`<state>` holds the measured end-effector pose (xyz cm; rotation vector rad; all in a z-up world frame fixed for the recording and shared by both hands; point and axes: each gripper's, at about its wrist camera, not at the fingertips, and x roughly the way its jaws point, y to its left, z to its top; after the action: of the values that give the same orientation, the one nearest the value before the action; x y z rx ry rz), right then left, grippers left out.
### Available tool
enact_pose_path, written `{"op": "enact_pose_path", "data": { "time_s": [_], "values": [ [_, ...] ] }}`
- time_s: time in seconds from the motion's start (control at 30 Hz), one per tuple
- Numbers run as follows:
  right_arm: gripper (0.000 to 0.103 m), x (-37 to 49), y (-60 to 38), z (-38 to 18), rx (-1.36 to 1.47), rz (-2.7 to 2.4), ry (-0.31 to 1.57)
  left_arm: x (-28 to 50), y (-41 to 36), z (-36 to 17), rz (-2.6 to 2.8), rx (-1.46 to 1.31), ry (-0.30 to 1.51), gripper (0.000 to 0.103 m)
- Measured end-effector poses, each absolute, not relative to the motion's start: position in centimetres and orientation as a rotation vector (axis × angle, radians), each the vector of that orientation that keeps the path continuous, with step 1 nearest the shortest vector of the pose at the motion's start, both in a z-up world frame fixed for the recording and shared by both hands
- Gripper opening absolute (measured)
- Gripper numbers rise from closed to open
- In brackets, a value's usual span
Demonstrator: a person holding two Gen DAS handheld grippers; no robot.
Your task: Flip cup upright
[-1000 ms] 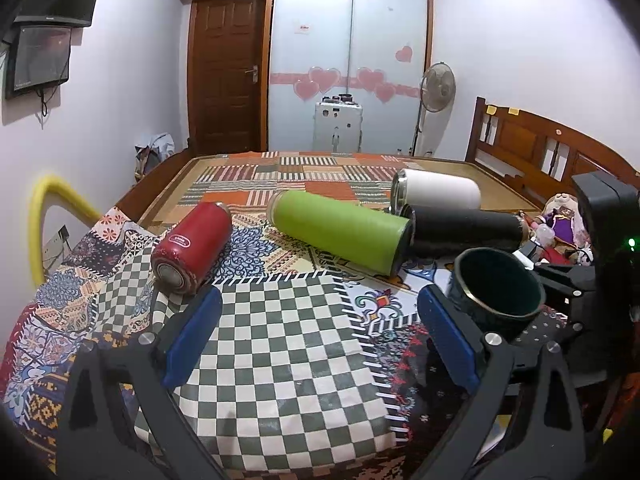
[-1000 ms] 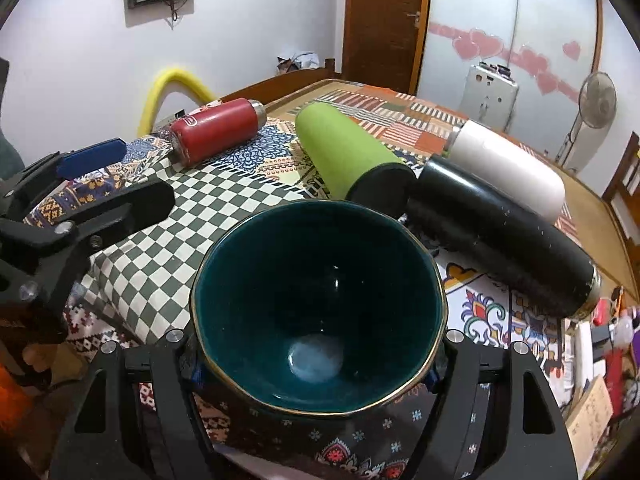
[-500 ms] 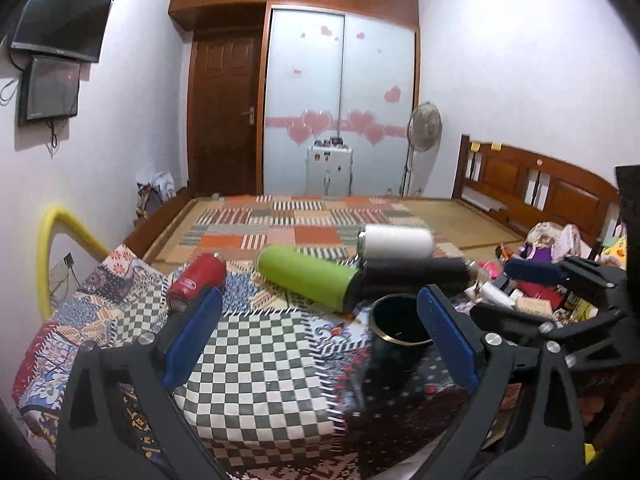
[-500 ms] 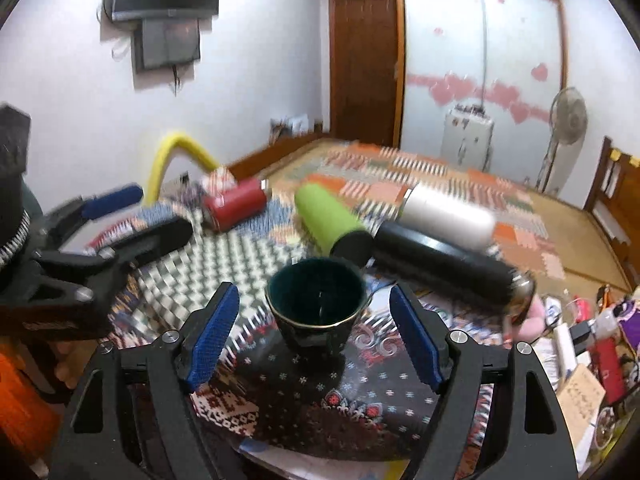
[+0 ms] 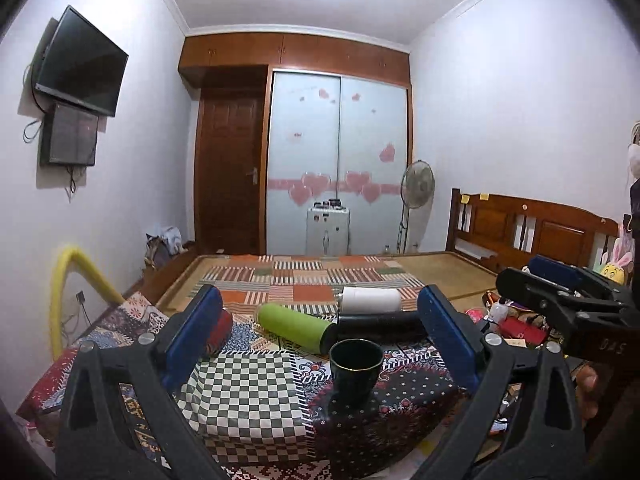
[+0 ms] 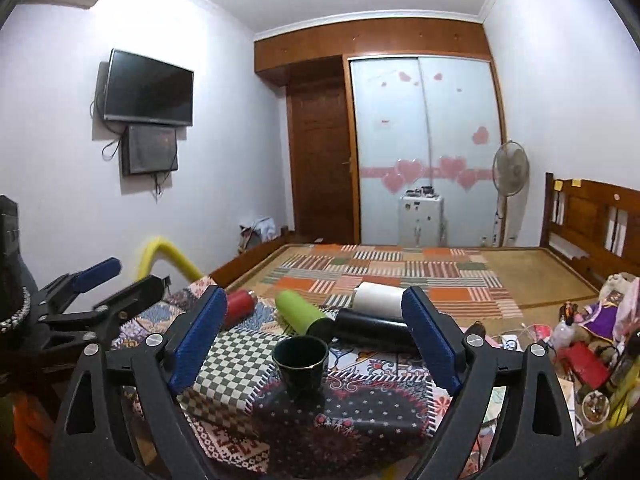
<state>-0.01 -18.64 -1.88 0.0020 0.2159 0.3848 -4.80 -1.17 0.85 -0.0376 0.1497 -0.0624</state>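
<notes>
The cup (image 5: 355, 365) stands upright on the dark patterned cloth (image 5: 384, 412), mouth up, a thin gold line round its rim. Nothing holds it.

The left gripper (image 5: 318, 342) hangs with its blue pads (image 5: 192, 332) spread wide and empty; the cup sits ahead of it, a little toward its right finger and clear of both. The right gripper (image 6: 316, 344) is spread just as wide, nothing between its pads (image 6: 430, 344), and the cup (image 6: 301, 364) lies ahead of it, slightly nearer its left finger and untouched.

Beyond the cup from either tool, four bottles lie on their sides. The green bottle (image 5: 295, 327) is closest behind the cup, angled toward it. The black bottle (image 5: 378, 326) runs crosswise, its end meeting the green one's, and the white bottle (image 5: 370, 300) lies just behind the black one. The red bottle (image 6: 239, 307) is off to the left, partly hidden behind each tool's left finger.

A checked cloth (image 5: 244, 392) covers the bed left of the cup. From the left tool, the right gripper's (image 5: 560, 292) arms reach in at the far right; from the right tool, the left gripper (image 6: 108, 286) shows at the far left.
</notes>
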Motion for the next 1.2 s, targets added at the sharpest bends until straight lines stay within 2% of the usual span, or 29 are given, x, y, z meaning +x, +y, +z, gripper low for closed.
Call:
{"op": "enact_pose_path", "data": {
  "time_s": [0.03,0.13,1.2],
  "values": [
    [0.089,-0.3,-18.9,-2.0,0.007,0.379,0.213,-5.1,-1.2,0.9,-0.059,-0.037,0.144,0.103],
    [0.103,-1.2,-19.1,-2.1,0.018,0.352,0.186,-5.9,-1.3,1.0,-0.045,-0.033,0.133,0.103],
    [0.103,-4.1,-19.1,-2.1,-0.023,0.285,0.105,-7.4,-2.1,0.6,-0.036,-0.027,0.120,0.103]
  ]
}}
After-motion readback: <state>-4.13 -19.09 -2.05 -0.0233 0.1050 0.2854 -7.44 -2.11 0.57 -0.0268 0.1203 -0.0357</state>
